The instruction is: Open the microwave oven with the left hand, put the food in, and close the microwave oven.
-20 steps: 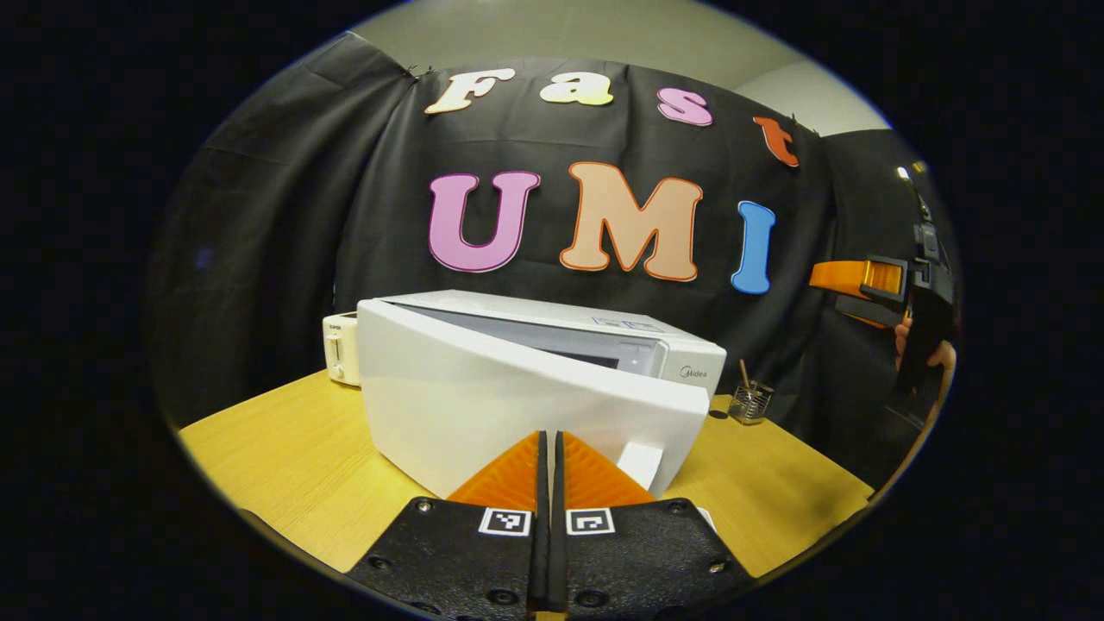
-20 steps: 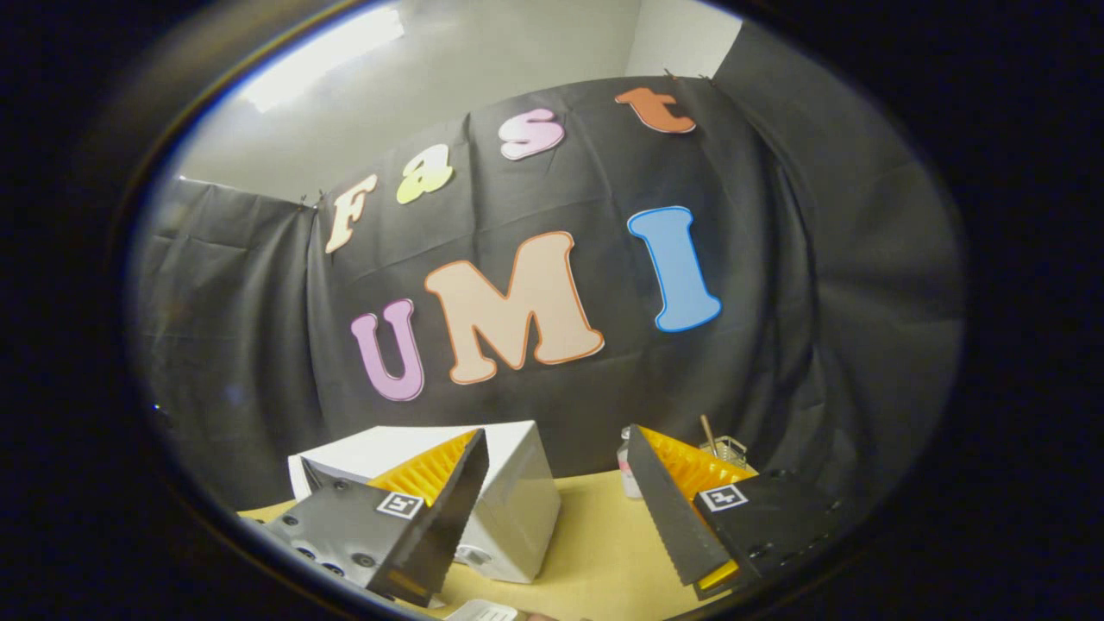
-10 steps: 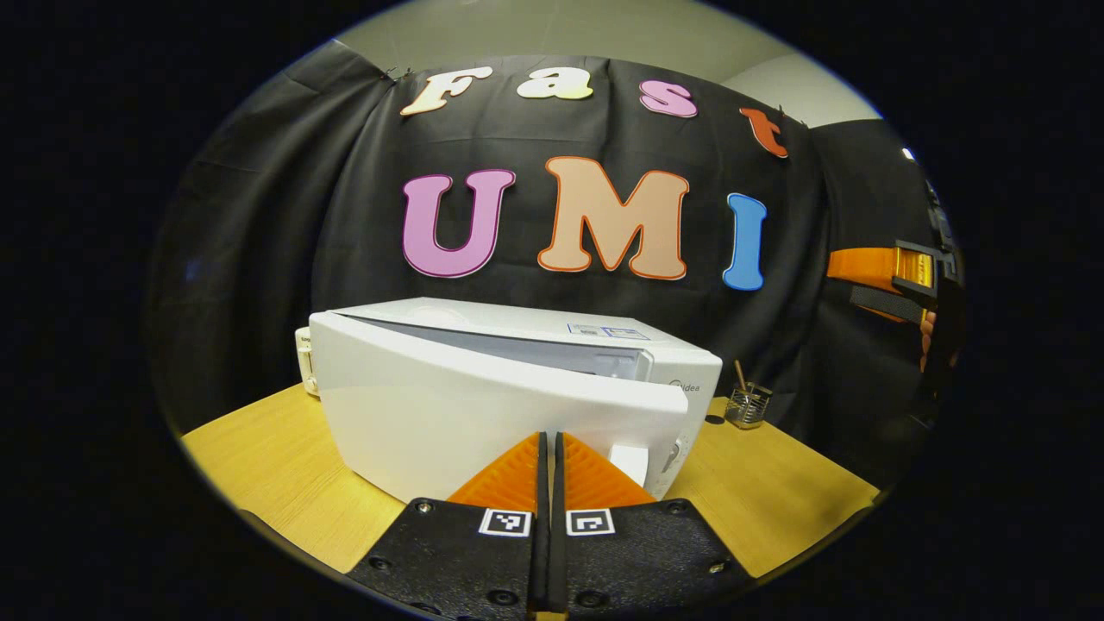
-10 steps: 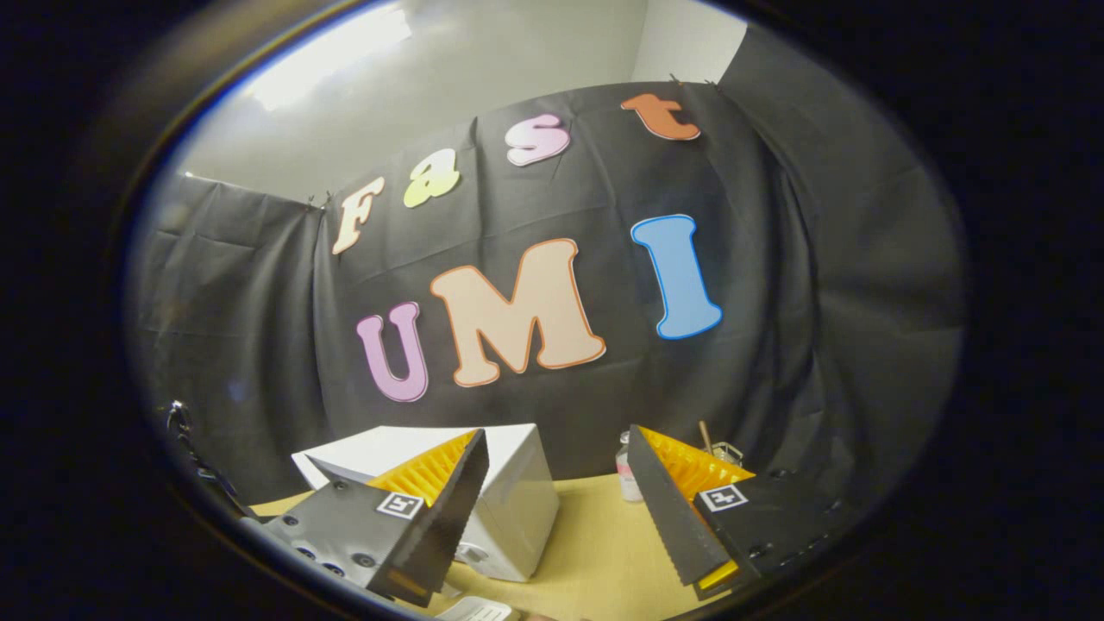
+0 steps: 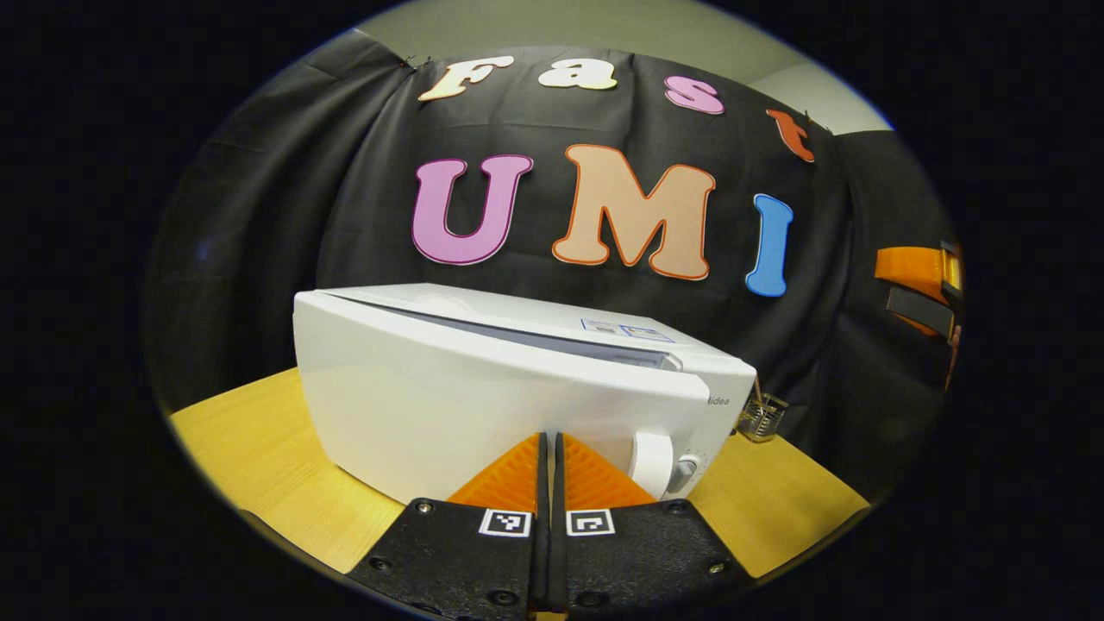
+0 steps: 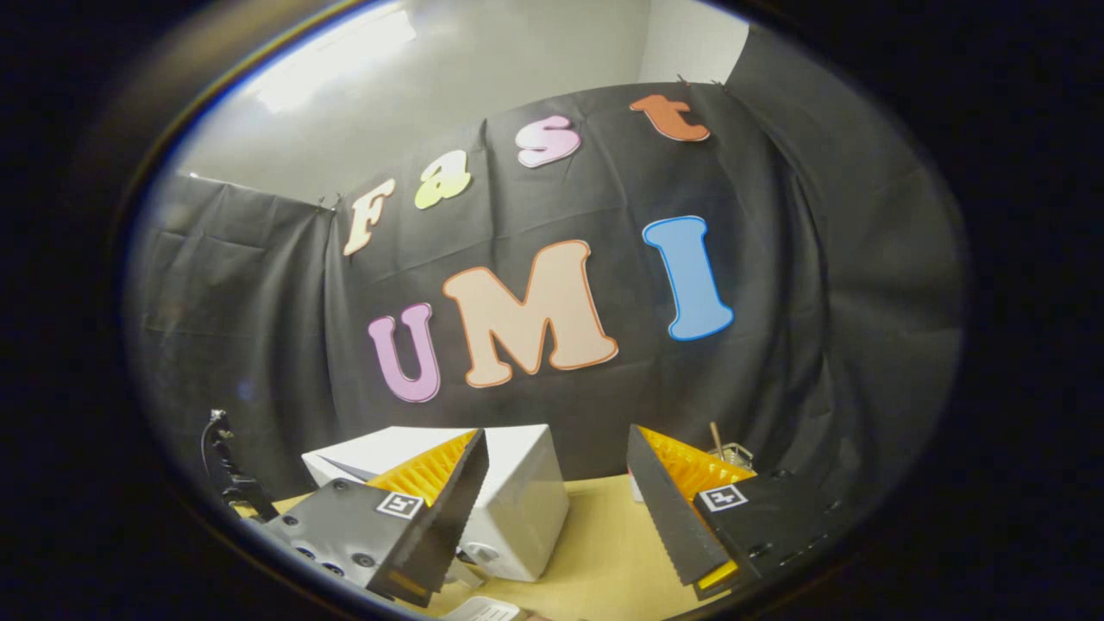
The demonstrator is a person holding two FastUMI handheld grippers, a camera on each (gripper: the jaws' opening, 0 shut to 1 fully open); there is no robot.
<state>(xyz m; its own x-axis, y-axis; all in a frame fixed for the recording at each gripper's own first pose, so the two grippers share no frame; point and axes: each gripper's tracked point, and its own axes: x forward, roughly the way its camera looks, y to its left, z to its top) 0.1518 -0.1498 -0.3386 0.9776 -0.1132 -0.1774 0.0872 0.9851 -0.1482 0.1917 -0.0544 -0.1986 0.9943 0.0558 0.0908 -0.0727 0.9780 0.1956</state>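
Standing on table [image 5: 259,448], microwave [image 5: 483,388] door nearly closed, contents hidden.

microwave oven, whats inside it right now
Cannot tell. In the left gripper view the microwave oven has its white door nearly shut, leaving a thin dark gap along the top. The door covers the cavity, so any food inside is hidden.

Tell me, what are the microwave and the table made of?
The microwave looks like smooth white plastic or painted metal; its door shines softly. I can't tell which. The table looks like light yellow wood, maybe a laminate, because fine grain lines run along its matte top.
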